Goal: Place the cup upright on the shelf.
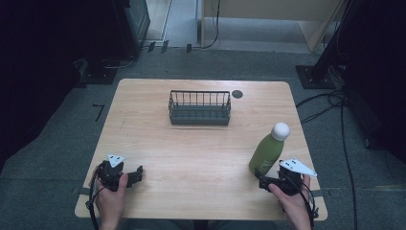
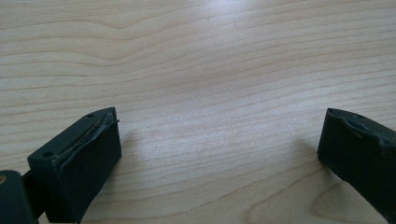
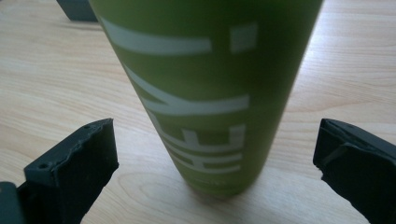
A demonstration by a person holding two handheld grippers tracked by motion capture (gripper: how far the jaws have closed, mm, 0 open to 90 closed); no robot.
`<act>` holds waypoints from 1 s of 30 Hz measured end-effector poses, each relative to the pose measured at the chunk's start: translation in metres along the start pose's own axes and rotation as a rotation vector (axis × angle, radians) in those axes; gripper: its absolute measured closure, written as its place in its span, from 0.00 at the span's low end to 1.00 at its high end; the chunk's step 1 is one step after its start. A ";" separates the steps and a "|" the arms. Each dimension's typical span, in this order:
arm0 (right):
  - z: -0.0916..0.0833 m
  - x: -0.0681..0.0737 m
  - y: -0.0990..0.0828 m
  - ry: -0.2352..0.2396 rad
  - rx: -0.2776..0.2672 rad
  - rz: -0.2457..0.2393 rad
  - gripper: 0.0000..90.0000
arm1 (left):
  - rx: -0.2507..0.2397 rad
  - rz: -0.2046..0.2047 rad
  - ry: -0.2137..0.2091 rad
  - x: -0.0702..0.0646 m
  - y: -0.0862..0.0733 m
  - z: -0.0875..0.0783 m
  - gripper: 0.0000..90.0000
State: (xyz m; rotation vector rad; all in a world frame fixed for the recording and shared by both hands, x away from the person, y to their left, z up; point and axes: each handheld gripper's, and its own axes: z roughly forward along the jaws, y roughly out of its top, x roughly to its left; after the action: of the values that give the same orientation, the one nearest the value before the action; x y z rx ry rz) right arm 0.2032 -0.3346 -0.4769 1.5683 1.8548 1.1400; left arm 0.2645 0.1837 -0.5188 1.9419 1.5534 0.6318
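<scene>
We see the green bottle (image 1: 266, 152) upright near the table's (image 1: 201, 148) right edge, long axis vertical, white cap up; right gripper (image 1: 265, 182) jaws wide open beside it, left gripper (image 1: 140, 175) wide open, empty

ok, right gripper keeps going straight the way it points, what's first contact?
Likely the green bottle: it stands upright on the table just ahead of the right gripper, centred between its open jaws, not yet touched. How wide the gap is, I can't tell.

Bare table (image 1: 201, 153) between both claws, green bottle (image 1: 268, 151) blocking right claw (image 1: 264, 181), wire basket (image 1: 199, 108) far back
</scene>
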 end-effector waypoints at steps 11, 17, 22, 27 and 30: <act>0.000 0.008 0.012 -0.040 -0.040 0.024 0.08 | 0.000 0.000 0.000 0.000 0.000 0.000 0.00; -0.002 0.011 0.020 -0.063 -0.072 0.030 0.13 | 0.000 0.000 0.000 0.000 0.000 0.000 0.00; -0.003 0.012 0.025 -0.069 -0.085 0.035 0.14 | 0.000 0.000 0.000 0.000 0.000 0.000 0.00; -0.002 0.016 0.032 -0.084 -0.093 0.021 0.19 | 0.000 0.001 0.000 0.000 0.000 0.000 0.00; -0.002 0.017 0.033 -0.087 -0.094 0.025 0.19 | 0.000 0.000 0.000 0.000 0.000 0.000 0.00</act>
State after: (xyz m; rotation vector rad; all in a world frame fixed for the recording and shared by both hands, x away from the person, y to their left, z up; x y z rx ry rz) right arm 0.2168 -0.3188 -0.4465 1.5667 1.7061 1.1344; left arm 0.2645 0.1837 -0.5188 1.9422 1.5532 0.6320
